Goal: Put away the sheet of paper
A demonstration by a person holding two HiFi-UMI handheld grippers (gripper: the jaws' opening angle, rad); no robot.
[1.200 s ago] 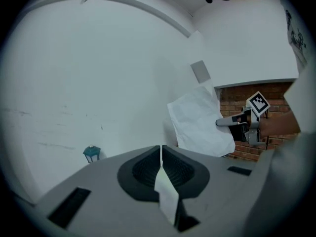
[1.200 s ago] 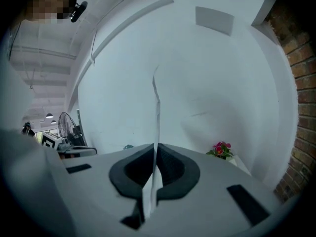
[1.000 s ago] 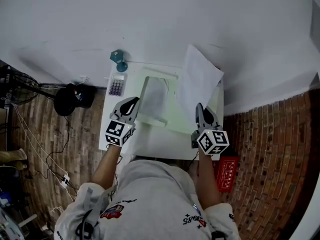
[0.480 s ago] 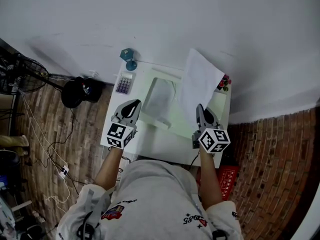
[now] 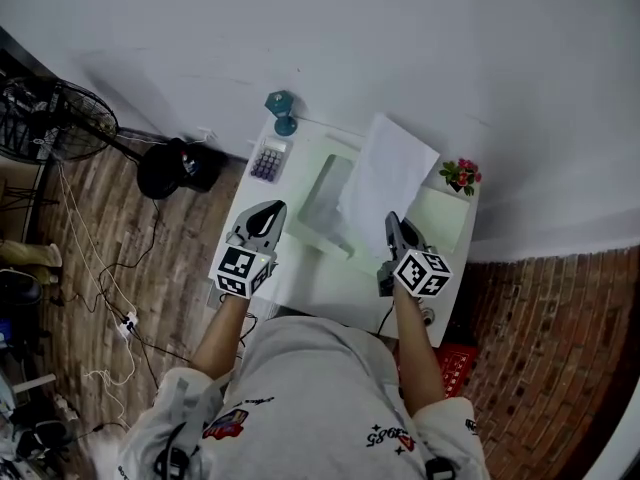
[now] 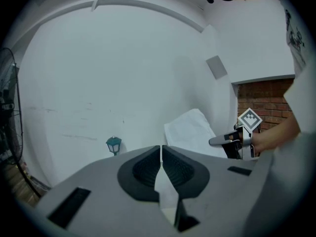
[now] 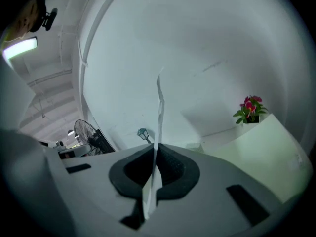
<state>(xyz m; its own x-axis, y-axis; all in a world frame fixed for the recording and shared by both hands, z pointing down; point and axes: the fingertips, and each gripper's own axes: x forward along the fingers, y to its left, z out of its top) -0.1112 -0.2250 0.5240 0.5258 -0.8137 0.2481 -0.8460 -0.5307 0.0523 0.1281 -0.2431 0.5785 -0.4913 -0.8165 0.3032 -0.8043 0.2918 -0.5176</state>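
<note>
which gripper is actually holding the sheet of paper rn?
The right gripper: the sheet of paper runs edge-on between its shut jaws. The left gripper is shut too, but nothing sticks out past its tips.

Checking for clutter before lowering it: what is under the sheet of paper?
The sheet of paper, pinched in the right tool, overlaps a pale green pad and a pale tray on the desk. What lies between them is covered.

both arms reach forward; my left hand-held gripper (image 5: 266, 214) is closed, my right hand-held gripper (image 5: 392, 222) pinches the sheet of paper (image 5: 388, 180).
</note>
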